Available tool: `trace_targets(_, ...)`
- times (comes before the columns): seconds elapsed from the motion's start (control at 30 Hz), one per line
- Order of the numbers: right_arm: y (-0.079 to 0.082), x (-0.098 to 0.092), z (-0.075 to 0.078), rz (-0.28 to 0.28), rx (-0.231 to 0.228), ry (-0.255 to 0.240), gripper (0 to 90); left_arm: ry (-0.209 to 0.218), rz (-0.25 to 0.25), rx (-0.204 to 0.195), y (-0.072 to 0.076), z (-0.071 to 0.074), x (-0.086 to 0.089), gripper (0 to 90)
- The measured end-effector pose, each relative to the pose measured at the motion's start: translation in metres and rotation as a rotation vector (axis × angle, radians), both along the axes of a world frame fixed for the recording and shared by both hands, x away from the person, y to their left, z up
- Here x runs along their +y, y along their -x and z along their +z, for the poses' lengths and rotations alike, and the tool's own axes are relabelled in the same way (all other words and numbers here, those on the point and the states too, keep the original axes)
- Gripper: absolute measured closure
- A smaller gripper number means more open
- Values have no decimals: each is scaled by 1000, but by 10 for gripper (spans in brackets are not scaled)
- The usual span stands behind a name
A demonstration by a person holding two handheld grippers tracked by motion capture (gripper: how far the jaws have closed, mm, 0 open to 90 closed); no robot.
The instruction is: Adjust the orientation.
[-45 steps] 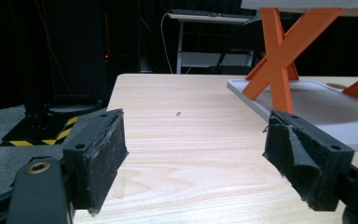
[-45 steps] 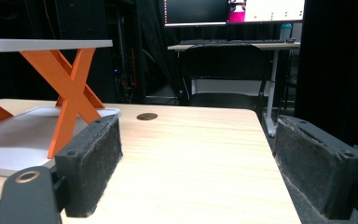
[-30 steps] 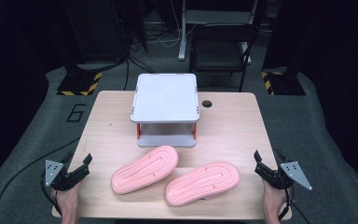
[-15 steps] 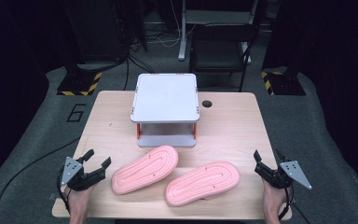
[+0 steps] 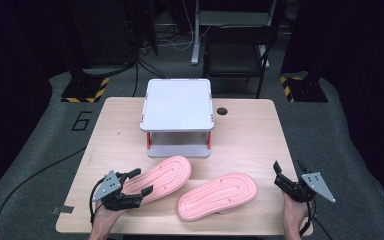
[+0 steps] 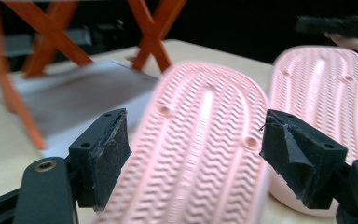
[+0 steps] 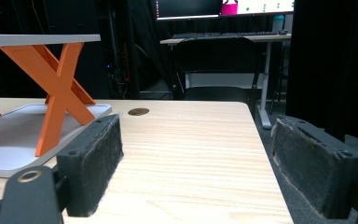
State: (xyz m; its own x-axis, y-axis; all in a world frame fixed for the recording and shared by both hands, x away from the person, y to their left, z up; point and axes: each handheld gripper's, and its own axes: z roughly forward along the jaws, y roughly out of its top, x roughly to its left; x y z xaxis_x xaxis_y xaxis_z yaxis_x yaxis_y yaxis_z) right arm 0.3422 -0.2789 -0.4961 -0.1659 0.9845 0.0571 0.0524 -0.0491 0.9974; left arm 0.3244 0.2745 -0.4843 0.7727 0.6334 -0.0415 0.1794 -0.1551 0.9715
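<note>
Two pink slippers lie ribbed side up on the wooden table (image 5: 250, 140). The left slipper (image 5: 162, 177) angles toward the rack, and the right slipper (image 5: 220, 195) lies beside it. My left gripper (image 5: 141, 181) is open, its jaws standing on either side of the left slipper's near end. In the left gripper view that slipper (image 6: 205, 116) runs up between the two pads (image 6: 105, 161), which do not press on it, and the other slipper (image 6: 317, 88) lies to its right. My right gripper (image 5: 286, 167) is open over bare table near the right edge, with nothing between its jaws (image 7: 196, 163).
A white two-level rack (image 5: 178, 105) with orange crossed legs (image 7: 58, 93) stands at the back middle of the table. A round hole (image 5: 222, 111) sits in the tabletop to its right. Chairs, desks and cables fill the dark floor behind.
My left gripper has moved right and forward from the table's left edge until its jaws straddle the left slipper's near end. The right gripper and both slippers have kept still.
</note>
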Motion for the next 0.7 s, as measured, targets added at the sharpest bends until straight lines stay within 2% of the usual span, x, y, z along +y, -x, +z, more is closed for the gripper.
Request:
trace_targets(0.03,0,0,0,0,0,0,156,-22,-5,12,0,-1,-3,230)
trace_targets(0.07,0,-1,0,-1,3,10,157,-78,-12,23,-1,-4,-7,231)
trace_targets(0.17,0,0,0,1,4,9,159,-107,-39,39,-2,-8,-9,241)
trace_targets(0.27,-1,0,-1,4,8,10,162,-131,-55,80,-4,-13,-11,241)
trace_targets(0.33,-1,1,-1,4,7,10,165,-131,-55,68,-4,-14,-11,232)
trace_targets(0.4,-1,0,-1,5,11,16,166,-124,-58,86,-5,-13,-10,233)
trace_targets(0.43,-1,1,-1,4,12,13,169,-98,-58,94,-7,-15,-9,232)
trace_targets(0.53,-2,0,-2,4,16,9,172,-64,-69,116,-13,-16,-4,232)
trace_targets(0.57,-2,0,-2,4,16,9,172,-64,-69,116,-13,-16,-4,233)
trace_targets(0.63,-2,-1,-2,1,22,6,174,1,-53,163,-21,-16,2,231)
trace_targets(0.67,-2,-1,-2,1,22,7,176,18,-36,173,-24,-16,3,219)
trace_targets(0.7,-2,-1,-2,-1,22,10,176,18,-36,173,-24,-16,3,191)
